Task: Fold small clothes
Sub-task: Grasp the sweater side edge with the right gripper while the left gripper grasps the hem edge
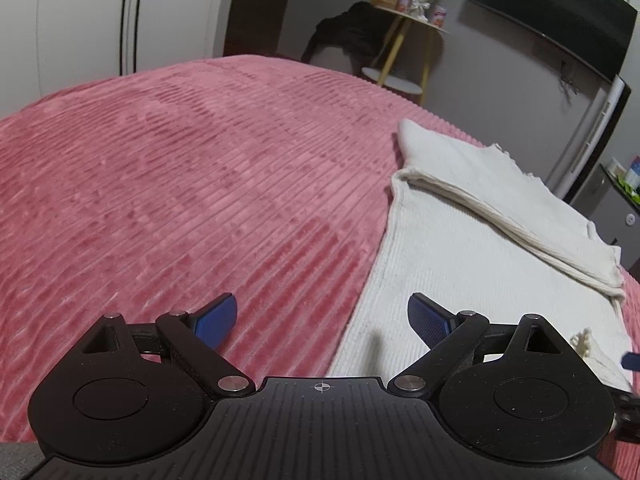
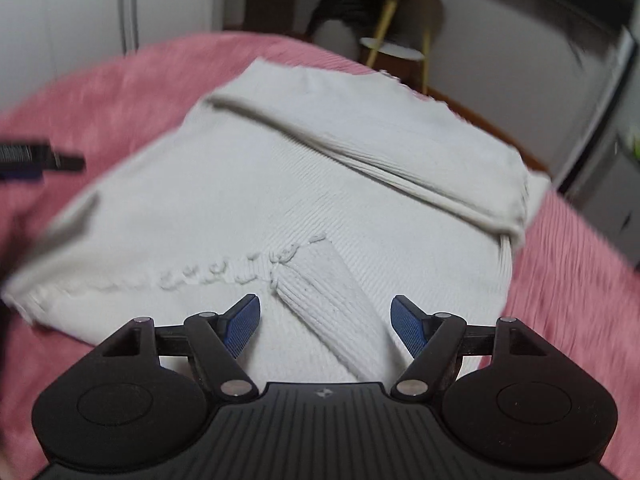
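A white ribbed knit garment point(image 1: 472, 248) lies partly folded on the pink bedspread point(image 1: 192, 184), with a sleeve laid diagonally across its top. My left gripper point(image 1: 322, 320) is open and empty, hovering over the garment's left edge. In the right wrist view the garment point(image 2: 280, 184) fills the middle, with a folded sleeve cuff point(image 2: 320, 300) and a scalloped hem near the front. My right gripper point(image 2: 325, 322) is open and empty, its fingers either side of that cuff just above it. The left gripper point(image 2: 36, 158) shows at the left edge, blurred.
The pink ribbed bedspread point(image 2: 576, 280) covers the bed around the garment. Beyond the bed stand a small round side table point(image 1: 416, 24) with items, a dark chair point(image 1: 348, 36), a wall TV point(image 1: 560, 12) and a white wardrobe point(image 1: 80, 20).
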The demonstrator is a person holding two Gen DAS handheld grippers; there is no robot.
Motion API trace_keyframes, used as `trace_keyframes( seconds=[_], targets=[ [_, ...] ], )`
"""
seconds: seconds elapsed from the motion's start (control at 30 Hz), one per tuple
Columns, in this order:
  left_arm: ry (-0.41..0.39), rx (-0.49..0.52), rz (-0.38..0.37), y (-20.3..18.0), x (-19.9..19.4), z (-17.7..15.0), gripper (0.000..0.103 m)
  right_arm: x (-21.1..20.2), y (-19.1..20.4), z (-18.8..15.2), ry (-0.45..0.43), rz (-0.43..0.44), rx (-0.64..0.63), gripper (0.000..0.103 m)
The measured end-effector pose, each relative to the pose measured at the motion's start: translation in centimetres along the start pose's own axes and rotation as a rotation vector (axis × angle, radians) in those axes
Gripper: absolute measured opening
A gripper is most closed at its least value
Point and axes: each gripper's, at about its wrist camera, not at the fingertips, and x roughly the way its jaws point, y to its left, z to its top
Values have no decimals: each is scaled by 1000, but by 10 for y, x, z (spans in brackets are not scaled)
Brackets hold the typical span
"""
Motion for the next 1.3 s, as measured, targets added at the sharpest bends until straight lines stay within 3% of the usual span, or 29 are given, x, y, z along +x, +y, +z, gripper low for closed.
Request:
trace_keyframes(
  seconds=[0.1, 0.17, 0.2, 0.4, 0.57, 0.67, 0.8, 0.93, 1.0, 1.07, 1.1, 1.2, 1.23, 1.3],
  targets=[
    [-5, 16, 0, -2, -3, -1, 96, 14, -1, 4, 28, 1, 7, 64],
    [-15, 27, -1, -3, -5, -2, 96, 19, -7, 5, 32, 29, 55, 15],
    [-21, 35, -3, -4, -7, -2, 96, 18, -12, 6, 23, 23, 82, 10],
    [-10, 94, -82, -8, -15, 9, 96, -3, -51, 9, -107, -129, 244, 8],
    [-27, 135, -213, -5, -24, 29, 101, 4, -101, -3, -92, -220, 452, 8],
    [-24, 217, -214, -7, -14, 32, 101, 13, -122, -17, -68, -275, 558, 8],
    [11, 357, -185, -22, 12, 29, 101, 28, -132, -35, -49, -218, 646, 8],
    [31, 350, -259, -29, 30, 37, 99, 28, -137, -41, -85, -143, 690, 9],
    [87, 282, -310, -29, 44, 43, 94, 28, -141, -40, -90, -93, 719, 12],
    [162, 226, -342, -30, 61, 45, 66, 29, -142, -39, -87, -72, 715, 13],
    [190, 211, -335, -31, 68, 45, 59, 29, -142, -37, -83, -67, 708, 13],
    [202, 212, -277, -37, 76, 43, 29, 30, -142, -37, -77, -48, 694, 15],
    [196, 215, -269, -38, 77, 44, 14, 30, -142, -37, -73, -47, 683, 15],
    [186, 208, -263, -39, 71, 48, 12, 29, -140, -35, -64, -48, 650, 14]
  ],
)
